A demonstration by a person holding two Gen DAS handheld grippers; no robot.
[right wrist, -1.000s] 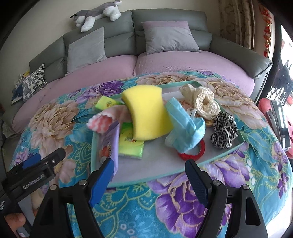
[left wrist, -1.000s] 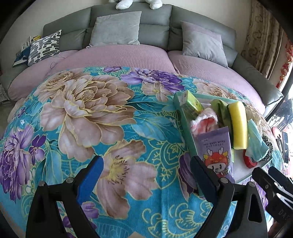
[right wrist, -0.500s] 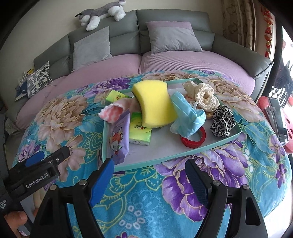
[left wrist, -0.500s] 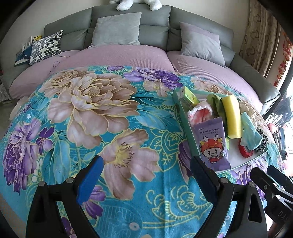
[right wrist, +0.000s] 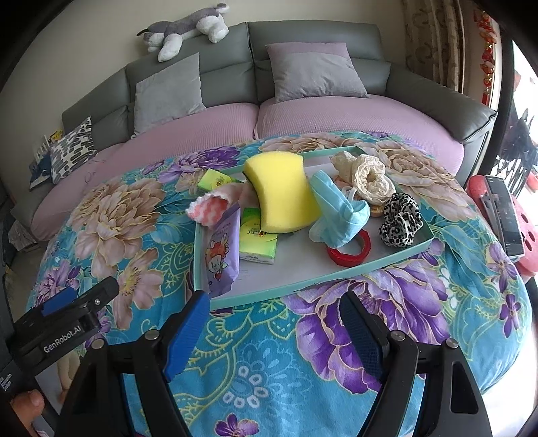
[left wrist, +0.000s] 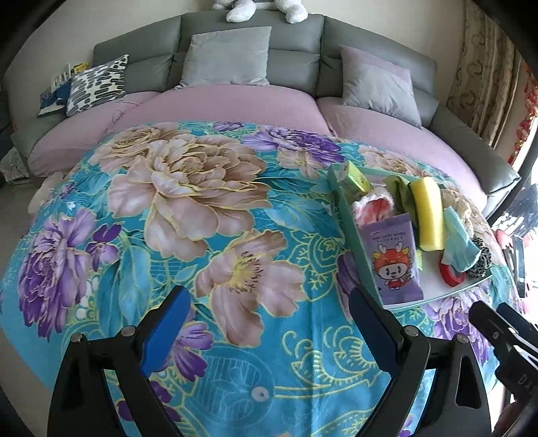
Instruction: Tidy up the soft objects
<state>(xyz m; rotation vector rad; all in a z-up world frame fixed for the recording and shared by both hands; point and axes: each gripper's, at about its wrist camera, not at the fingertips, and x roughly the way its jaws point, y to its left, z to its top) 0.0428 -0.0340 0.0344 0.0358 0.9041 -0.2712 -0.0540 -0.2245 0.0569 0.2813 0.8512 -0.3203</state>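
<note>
Both the left gripper (left wrist: 265,322) and right gripper (right wrist: 274,322) hung wide open and empty above the floral blanket (left wrist: 201,208), short of the tray (right wrist: 302,285) of soft items

Left tool (left wrist: 265,331) angled down, wide apart, nothing gripped; right tool (right wrist: 274,331) likewise, alongside.

- a tray (right wrist: 396,257) lies on a blanket (right wrist: 269,363), with a sofa (right wrist: 336,37) behind.
- in the tray: a wipes pack (right wrist: 220,255) at the left, a sponge (right wrist: 280,191) mid, a face mask (right wrist: 336,211) right of it, a scrunchie (right wrist: 400,220) far right.
- a ring (right wrist: 351,250) lies under the face mask.
- a plush toy (right wrist: 188,28) lies on the sofa back.
</note>
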